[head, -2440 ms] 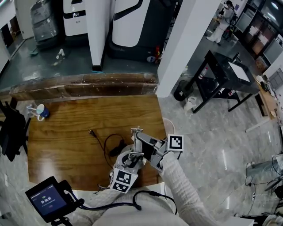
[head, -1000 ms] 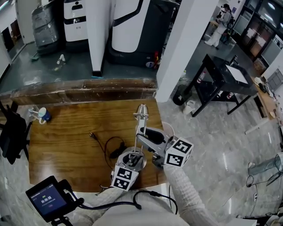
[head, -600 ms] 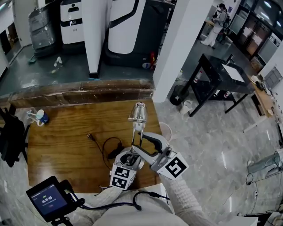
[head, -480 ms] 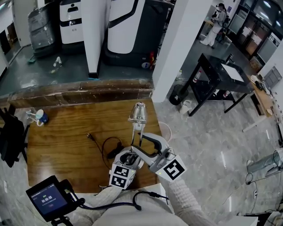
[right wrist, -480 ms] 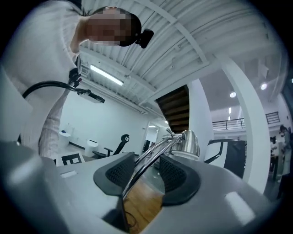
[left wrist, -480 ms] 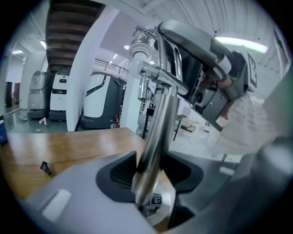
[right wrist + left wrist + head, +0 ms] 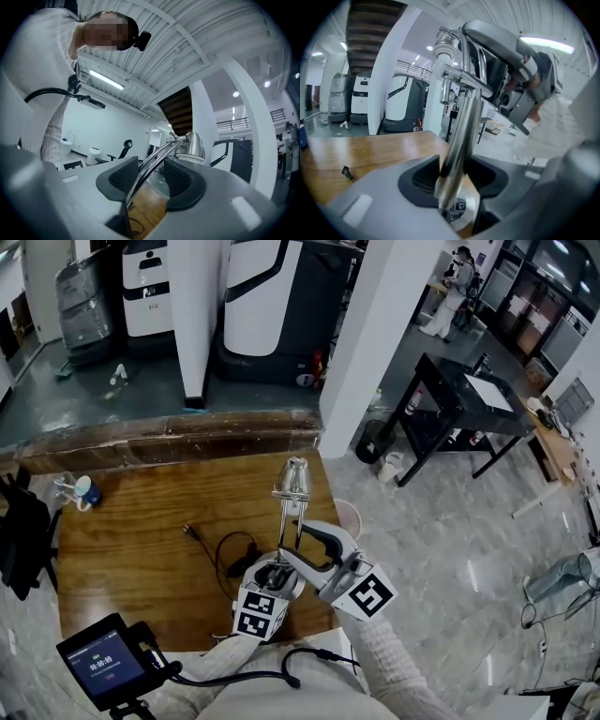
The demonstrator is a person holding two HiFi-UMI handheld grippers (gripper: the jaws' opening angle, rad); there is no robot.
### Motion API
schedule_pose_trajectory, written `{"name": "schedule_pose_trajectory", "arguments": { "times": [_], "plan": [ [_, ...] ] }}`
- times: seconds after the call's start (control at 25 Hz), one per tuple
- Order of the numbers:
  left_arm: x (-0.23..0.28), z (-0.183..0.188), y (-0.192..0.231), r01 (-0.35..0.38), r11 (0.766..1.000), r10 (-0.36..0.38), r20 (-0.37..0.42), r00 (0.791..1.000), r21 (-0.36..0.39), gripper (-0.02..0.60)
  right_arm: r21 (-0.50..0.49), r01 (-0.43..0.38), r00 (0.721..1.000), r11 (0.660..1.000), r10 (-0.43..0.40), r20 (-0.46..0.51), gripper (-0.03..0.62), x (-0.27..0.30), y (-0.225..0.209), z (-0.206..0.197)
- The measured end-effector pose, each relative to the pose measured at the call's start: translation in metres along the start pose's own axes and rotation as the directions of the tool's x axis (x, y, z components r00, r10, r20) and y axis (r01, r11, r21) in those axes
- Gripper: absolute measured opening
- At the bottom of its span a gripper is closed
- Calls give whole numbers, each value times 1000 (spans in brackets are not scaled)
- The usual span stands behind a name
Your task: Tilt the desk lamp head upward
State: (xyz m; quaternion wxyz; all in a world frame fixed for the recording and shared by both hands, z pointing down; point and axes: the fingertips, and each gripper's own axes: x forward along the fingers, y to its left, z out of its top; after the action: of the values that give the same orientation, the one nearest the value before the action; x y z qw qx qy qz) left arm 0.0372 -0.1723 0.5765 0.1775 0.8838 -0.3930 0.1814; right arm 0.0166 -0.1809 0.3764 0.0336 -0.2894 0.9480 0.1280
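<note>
Lamp arm between right gripper jaws, just opening; unclear in head view.

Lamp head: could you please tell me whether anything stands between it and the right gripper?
Nothing visible does. The right gripper has just been opening its fingers astride the lamp's own arm, which leads straight to the lamp head.

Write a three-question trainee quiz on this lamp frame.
1. True or false: the plug of the desk lamp lies loose on the table.
2. Between the left claw pads stands: A) the lamp post B) a pen C) nothing
3. Which lamp part does the right claw straddle?
Key: 1 true. 2 A. 3 the lamp arm. Both claws have just been opening; neither clamps.
</note>
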Motion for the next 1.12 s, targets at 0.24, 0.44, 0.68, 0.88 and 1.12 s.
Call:
{"name": "schedule_pose_trajectory", "arguments": {
  "times": [0.24,0.44,0.68,0.88,1.12],
  "plan": [
    [1,0,0,5,1000,-5,3,1000,0,178,196,51,998,979,-56,20,160,-11,-21,-4],
    [1,1,1,3,1000,-4,11,1000,4,176,369,5,997,930,-31,65,162,-8,-29,-10],
    [2,2,-2,18,1000,-18,23,1000,7,173,639,-122,992,759,69,107,100,-2,-38,-24],
    [4,1,-2,23,1000,-24,19,1000,11,173,475,-77,996,877,86,2,106,3,-35,-23],
    [3,4,-2,17,1000,-17,28,999,7,172,175,-32,999,984,36,-20,120,-1,-18,-7]
  ]
}}
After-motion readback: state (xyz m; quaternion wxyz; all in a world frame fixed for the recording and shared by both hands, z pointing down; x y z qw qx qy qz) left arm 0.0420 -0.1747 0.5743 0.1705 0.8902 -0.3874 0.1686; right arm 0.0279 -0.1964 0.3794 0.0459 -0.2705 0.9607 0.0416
